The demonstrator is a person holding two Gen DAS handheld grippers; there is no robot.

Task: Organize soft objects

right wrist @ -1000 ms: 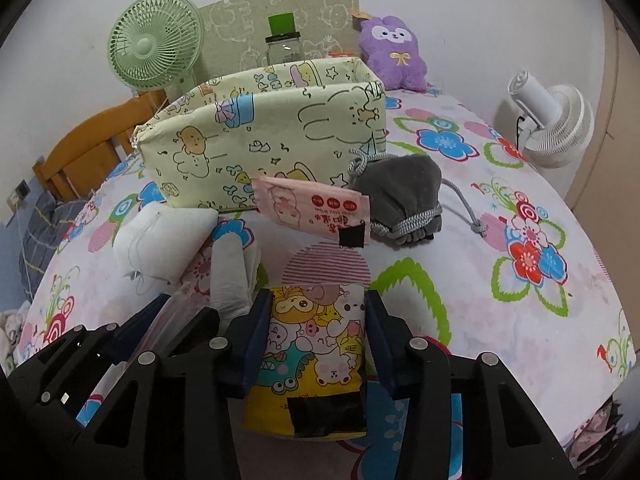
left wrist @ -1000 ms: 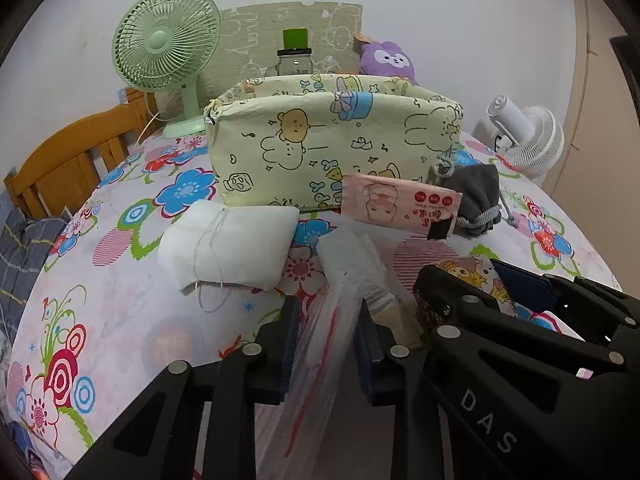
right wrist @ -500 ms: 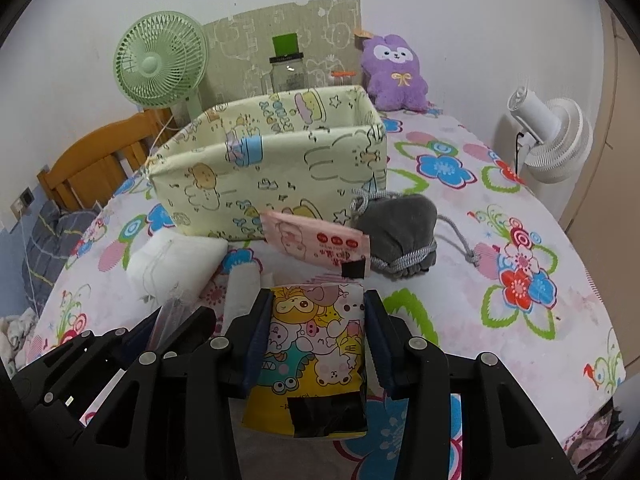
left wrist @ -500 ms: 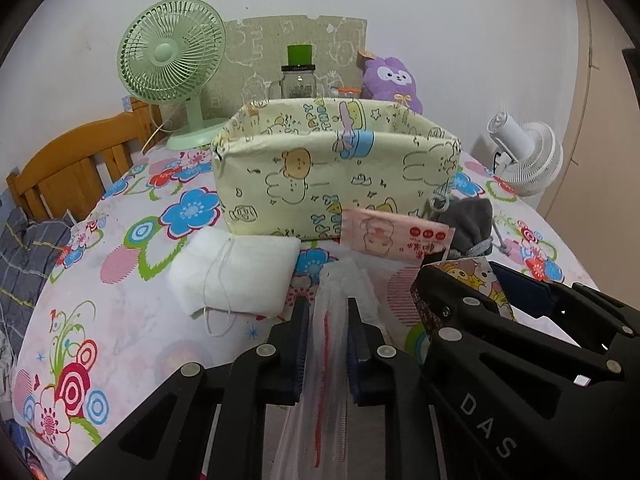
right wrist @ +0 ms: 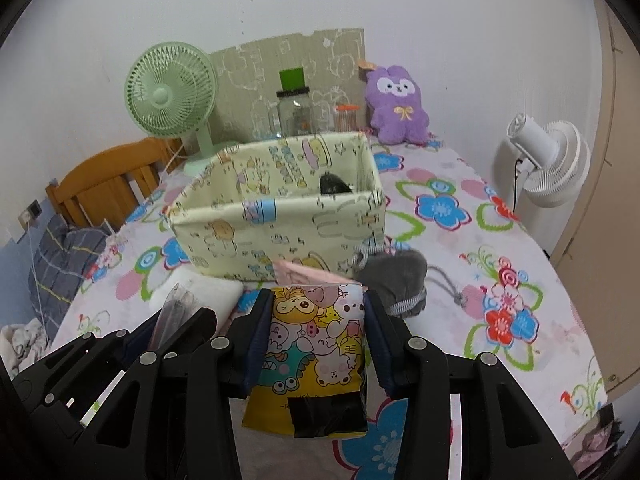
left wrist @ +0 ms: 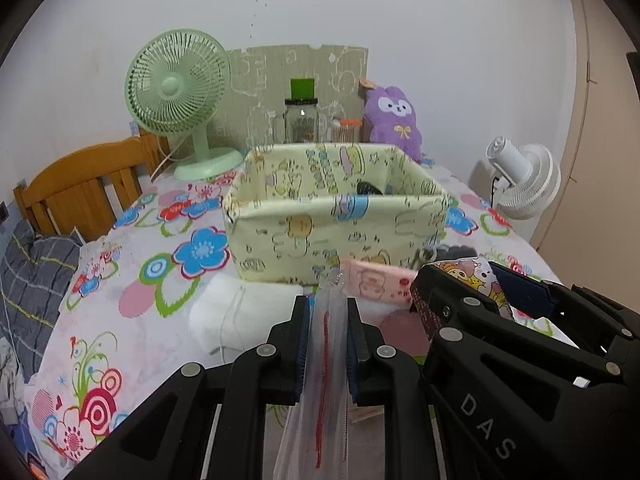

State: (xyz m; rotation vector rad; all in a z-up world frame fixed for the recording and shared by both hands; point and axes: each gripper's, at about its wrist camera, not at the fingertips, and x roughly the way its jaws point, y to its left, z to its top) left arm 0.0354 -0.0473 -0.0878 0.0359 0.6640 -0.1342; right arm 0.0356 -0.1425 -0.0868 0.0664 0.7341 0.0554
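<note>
My left gripper (left wrist: 328, 312) is shut on a clear plastic bag (left wrist: 326, 380) with a red strip, held above the table. My right gripper (right wrist: 318, 312) is shut on a cartoon-printed tissue pack (right wrist: 312, 356), also lifted; it shows at the right of the left wrist view (left wrist: 472, 276). A yellow cartoon fabric bin (left wrist: 336, 216) (right wrist: 280, 216) stands ahead with a dark item inside (right wrist: 334, 184). In front of it lie a pink tissue pack (left wrist: 376, 286), a white folded cloth (left wrist: 240, 316) and a grey drawstring pouch (right wrist: 396, 280).
The table has a floral cloth (right wrist: 480, 240). A green fan (left wrist: 180, 96), a jar (left wrist: 302, 120) and a purple plush (right wrist: 396, 104) stand behind the bin. A white fan (right wrist: 548, 160) stands at the right. A wooden chair (left wrist: 80, 192) is at the left.
Both grippers have risen with their items, so the inside of the bin now shows. The left jaws have closed tighter on the plastic bag.
</note>
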